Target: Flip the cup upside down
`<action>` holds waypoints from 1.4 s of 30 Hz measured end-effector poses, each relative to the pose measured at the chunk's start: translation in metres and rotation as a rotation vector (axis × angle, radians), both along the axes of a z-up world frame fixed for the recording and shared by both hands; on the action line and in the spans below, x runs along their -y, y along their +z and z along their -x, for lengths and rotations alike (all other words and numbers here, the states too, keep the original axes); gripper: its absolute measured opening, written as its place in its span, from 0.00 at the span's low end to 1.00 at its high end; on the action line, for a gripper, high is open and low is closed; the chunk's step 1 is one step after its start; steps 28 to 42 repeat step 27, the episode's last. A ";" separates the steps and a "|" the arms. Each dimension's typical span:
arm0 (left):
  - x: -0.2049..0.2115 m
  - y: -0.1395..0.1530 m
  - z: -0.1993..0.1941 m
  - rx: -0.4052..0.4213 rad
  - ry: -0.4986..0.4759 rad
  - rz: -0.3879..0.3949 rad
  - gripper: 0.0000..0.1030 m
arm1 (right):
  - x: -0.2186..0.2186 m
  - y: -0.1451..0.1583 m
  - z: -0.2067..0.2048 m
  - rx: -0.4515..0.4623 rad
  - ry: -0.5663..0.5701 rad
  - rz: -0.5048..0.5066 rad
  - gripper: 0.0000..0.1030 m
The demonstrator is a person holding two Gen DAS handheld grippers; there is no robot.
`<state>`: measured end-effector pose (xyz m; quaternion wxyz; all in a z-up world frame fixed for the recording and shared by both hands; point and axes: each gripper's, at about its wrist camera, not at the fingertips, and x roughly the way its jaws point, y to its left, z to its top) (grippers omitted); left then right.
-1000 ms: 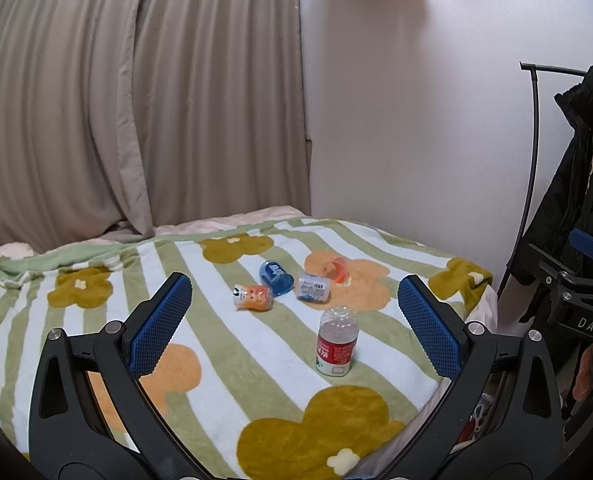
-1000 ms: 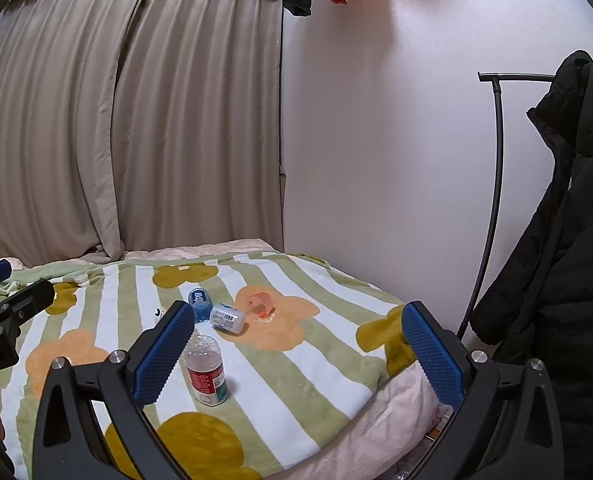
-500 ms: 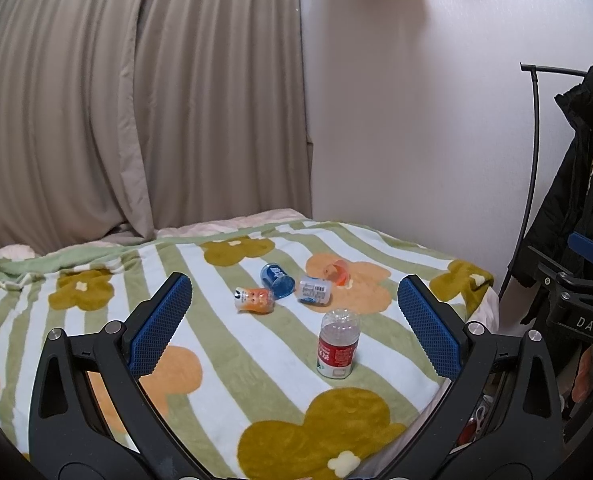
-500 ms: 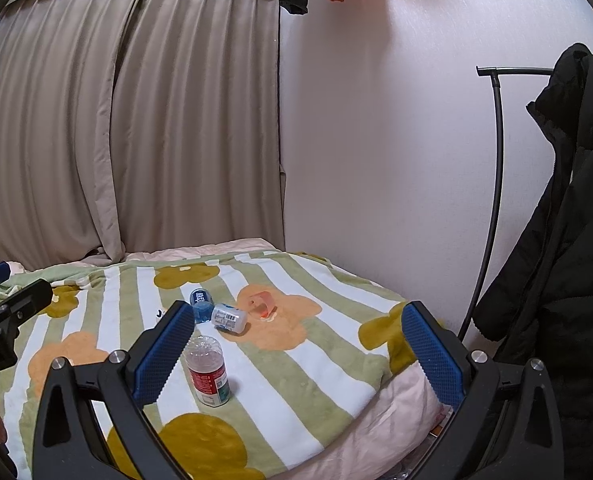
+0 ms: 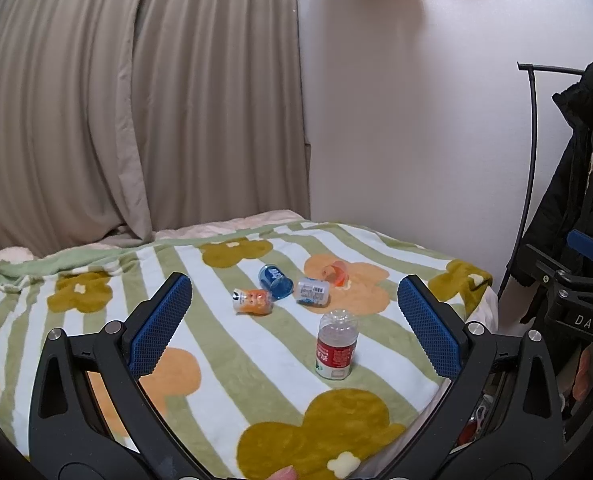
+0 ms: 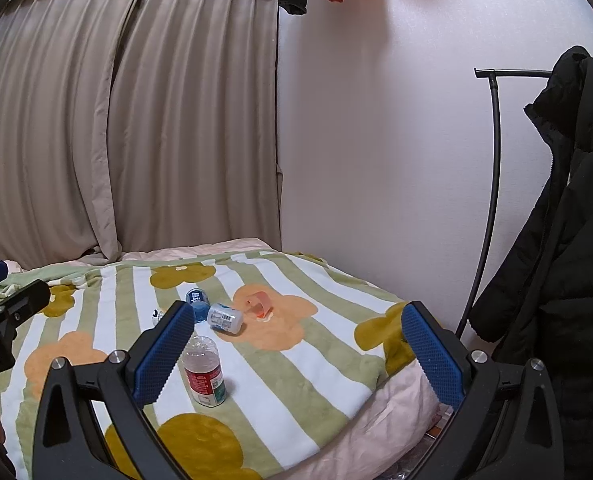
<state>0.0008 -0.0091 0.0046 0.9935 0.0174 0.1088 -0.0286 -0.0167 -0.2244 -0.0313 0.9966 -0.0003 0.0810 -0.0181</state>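
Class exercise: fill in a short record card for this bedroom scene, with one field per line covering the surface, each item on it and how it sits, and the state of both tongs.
Surface: flower-patterned striped blanket on a bed
Upright item: clear bottle with red label, standing nearest the camera
Lying items: orange cup, blue cup, white-labelled container, orange-printed container, all on their sides
Cup task: not yet done; nothing gripped
Left tongs: open, above the blanket
Right tongs: open, above the blanket
Backdrop: beige curtain, black coat on a rack
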 end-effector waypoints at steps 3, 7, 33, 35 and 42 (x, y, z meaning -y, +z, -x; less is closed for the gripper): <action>0.001 0.000 0.000 0.004 -0.001 -0.007 1.00 | 0.000 0.000 0.000 0.000 -0.001 0.001 1.00; 0.000 0.000 -0.001 0.007 -0.001 -0.004 1.00 | 0.001 0.000 0.000 -0.001 -0.001 0.001 1.00; 0.002 -0.007 -0.003 0.041 0.016 -0.009 1.00 | 0.003 -0.001 -0.001 -0.003 0.001 -0.006 1.00; 0.002 -0.007 -0.003 0.041 0.016 -0.009 1.00 | 0.003 -0.001 -0.001 -0.003 0.001 -0.006 1.00; 0.002 -0.007 -0.003 0.041 0.016 -0.009 1.00 | 0.003 -0.001 -0.001 -0.003 0.001 -0.006 1.00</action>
